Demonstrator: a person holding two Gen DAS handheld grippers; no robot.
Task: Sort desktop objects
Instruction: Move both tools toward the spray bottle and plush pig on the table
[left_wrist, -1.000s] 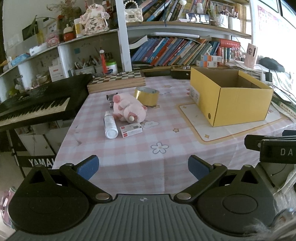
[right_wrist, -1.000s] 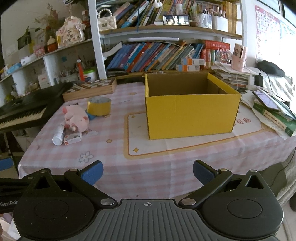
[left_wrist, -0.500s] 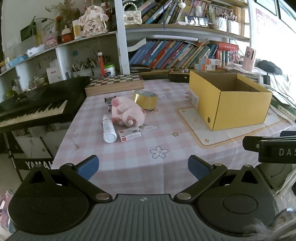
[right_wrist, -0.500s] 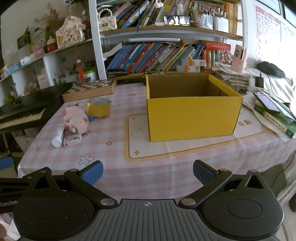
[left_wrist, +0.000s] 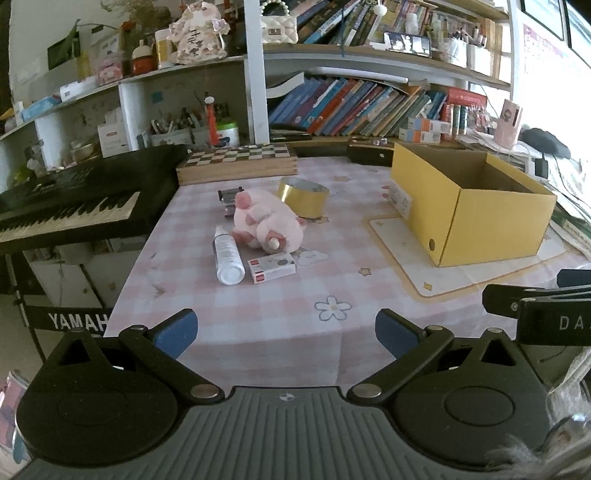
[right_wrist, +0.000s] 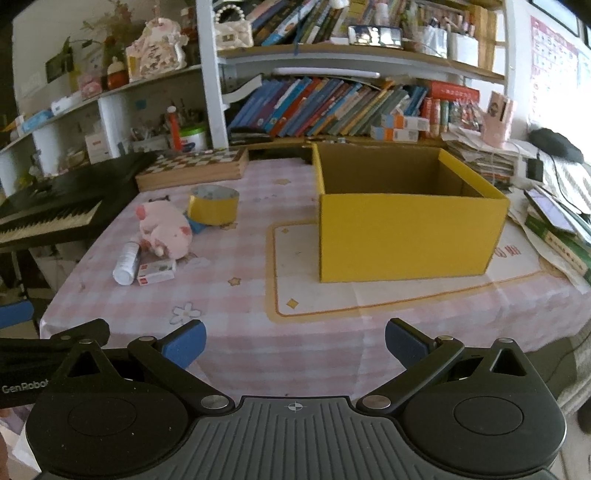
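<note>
Change since earlier frame: both wrist views sit slightly farther back from the table; no object has shifted.
Left gripper (left_wrist: 284, 334): jaws spread wide, nothing between them, held off the near table edge.
Right gripper (right_wrist: 293, 341): jaws likewise released and empty, facing the yellow box (right_wrist: 406, 236).
Items to sort: pink plush toy (left_wrist: 267, 221), white bottle (left_wrist: 228, 254) lying on its side, small red-and-white carton (left_wrist: 272, 266) and gold tape roll (left_wrist: 303, 195), clustered on the left half of the table (left_wrist: 332, 325).
Handling, judged: plush is soft and light, best pinched across the body; bottle is smooth and round, likely to roll, take it across the middle; carton is stiff and light, grip its long sides; tape roll is rigid, grip through the wall of the ring.
Contacts: carton lies just beside the bottle base and near the plush.
Edges and room: keyboard (left_wrist: 70, 210) flanks the left edge; chessboard box (left_wrist: 236, 162) stands far; open tablecloth lies between cluster and box.
</note>
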